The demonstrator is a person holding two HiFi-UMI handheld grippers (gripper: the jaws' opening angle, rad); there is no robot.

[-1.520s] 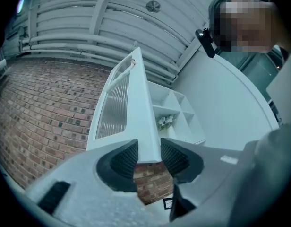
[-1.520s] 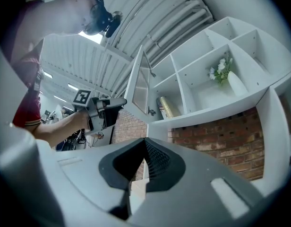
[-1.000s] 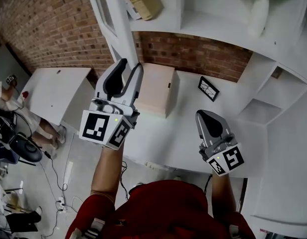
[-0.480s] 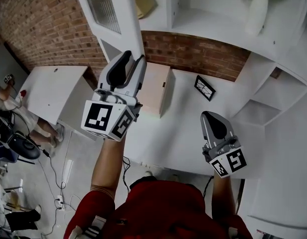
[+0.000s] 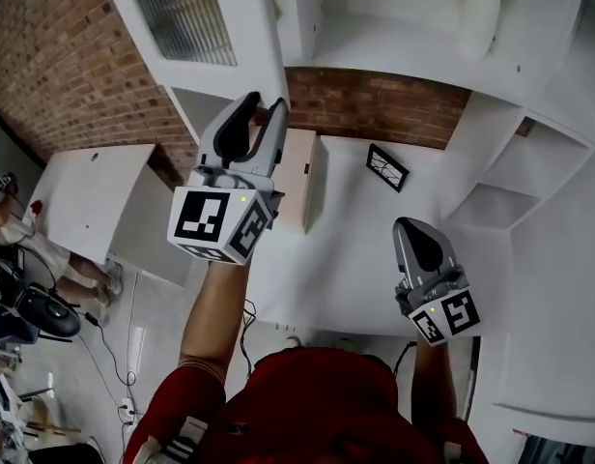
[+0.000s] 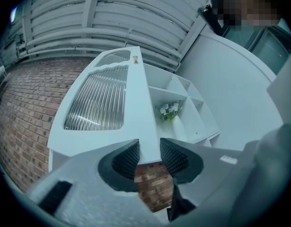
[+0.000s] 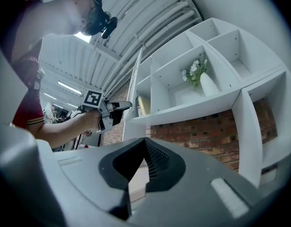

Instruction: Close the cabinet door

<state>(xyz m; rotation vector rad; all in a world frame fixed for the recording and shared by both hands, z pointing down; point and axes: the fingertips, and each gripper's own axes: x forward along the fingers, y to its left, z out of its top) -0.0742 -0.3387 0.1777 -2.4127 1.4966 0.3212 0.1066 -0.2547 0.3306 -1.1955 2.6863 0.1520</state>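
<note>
The white cabinet door [image 6: 105, 103], with its ribbed glass pane, is standing partly open at the left end of the shelves [image 5: 394, 42], above the worktop [image 5: 365, 249]. Open space is showing between the door's free edge and the shelf front. The left gripper [image 6: 149, 150] is straddling the door's bottom edge. Its jaws have just been closing and are now pinching that edge. The right gripper [image 7: 144, 148] is hanging near the worktop with its jaws pressed together, holding nothing.

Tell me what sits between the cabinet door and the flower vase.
An upright shelf divider and a tan roll, both shown in the right gripper view.
</note>
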